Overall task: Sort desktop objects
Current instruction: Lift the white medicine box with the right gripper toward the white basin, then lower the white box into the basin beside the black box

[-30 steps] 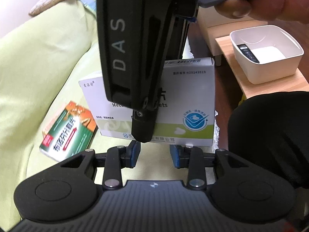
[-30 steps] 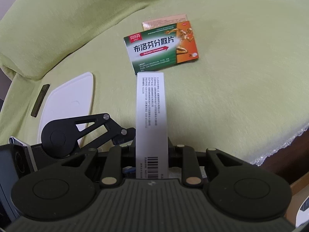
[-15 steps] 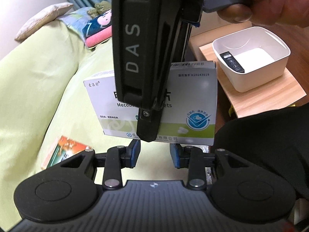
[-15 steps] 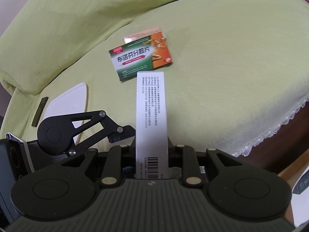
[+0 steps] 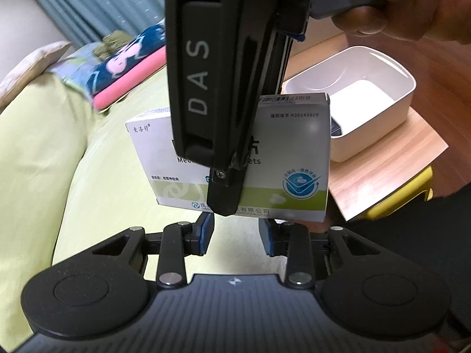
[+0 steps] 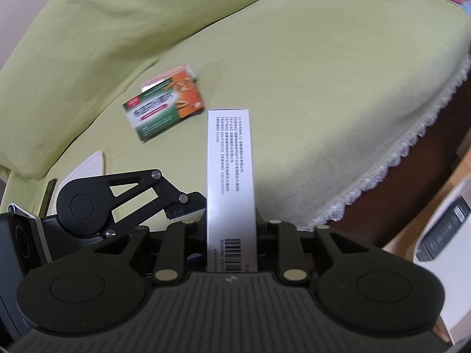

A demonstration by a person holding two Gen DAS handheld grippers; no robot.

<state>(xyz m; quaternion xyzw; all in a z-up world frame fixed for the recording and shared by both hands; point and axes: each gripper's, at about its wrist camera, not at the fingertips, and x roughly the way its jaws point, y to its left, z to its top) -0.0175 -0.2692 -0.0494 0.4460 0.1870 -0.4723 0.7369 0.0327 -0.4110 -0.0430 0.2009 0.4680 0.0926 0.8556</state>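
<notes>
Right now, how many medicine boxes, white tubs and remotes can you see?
Medicine boxes: 2, the white box held in the right gripper and the green-and-orange box lying on the green cover.
White tubs: 1.
Remotes: 1, inside the tub.
Total: 4.

My right gripper (image 5: 225, 200) carries the white letters "DAS" down its black side. The white medicine box (image 5: 294, 147) it holds reads "H20243019" at its top right. Its narrow side (image 6: 229, 176) bears a barcode and "028-67233711". The rest is too blurred to read.
</notes>
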